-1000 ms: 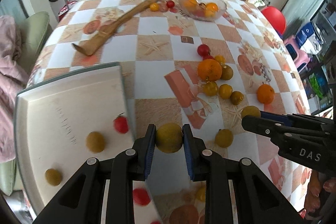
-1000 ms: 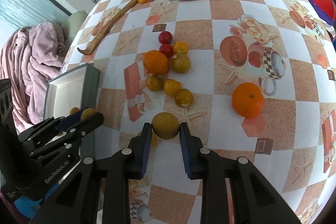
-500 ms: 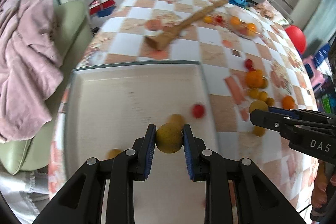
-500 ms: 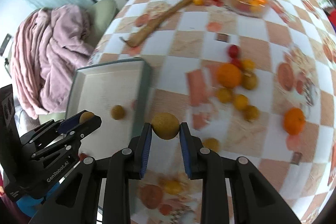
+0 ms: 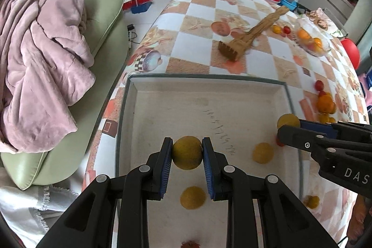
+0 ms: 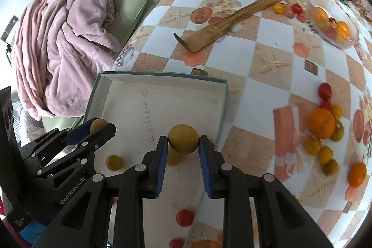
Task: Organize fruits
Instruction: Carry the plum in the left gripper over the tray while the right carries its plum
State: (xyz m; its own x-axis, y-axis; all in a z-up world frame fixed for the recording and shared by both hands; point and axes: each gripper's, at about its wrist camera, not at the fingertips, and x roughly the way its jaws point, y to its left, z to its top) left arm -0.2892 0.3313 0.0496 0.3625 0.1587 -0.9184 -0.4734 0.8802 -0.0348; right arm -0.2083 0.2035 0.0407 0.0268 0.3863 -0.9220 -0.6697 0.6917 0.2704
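Note:
My left gripper [image 5: 187, 150] is shut on a brownish-yellow round fruit [image 5: 186, 152] and holds it above the white tray [image 5: 200, 85]. My right gripper [image 6: 183, 142] is shut on a similar yellow-brown fruit [image 6: 183, 138] over the tray's right part [image 6: 162, 78]. Each gripper shows in the other's view, the right one [image 5: 325, 143] and the left one [image 6: 69, 143]. Two small yellow fruits [image 5: 263, 152] [image 5: 193, 197] lie in the tray. A cluster of oranges and small yellow and red fruits [image 6: 322, 123] lies on the table to the right.
A long wooden scraper [image 6: 232, 18] lies across the checkered table. A glass bowl of fruit [image 6: 332, 24] stands at the far right. A pink blanket [image 5: 39, 57] lies on a green sofa left of the table. Red tomatoes [image 6: 184, 217] lie near the tray's front.
Both grippers have swung left from the table's fruit cluster to above the tray, each still holding its fruit.

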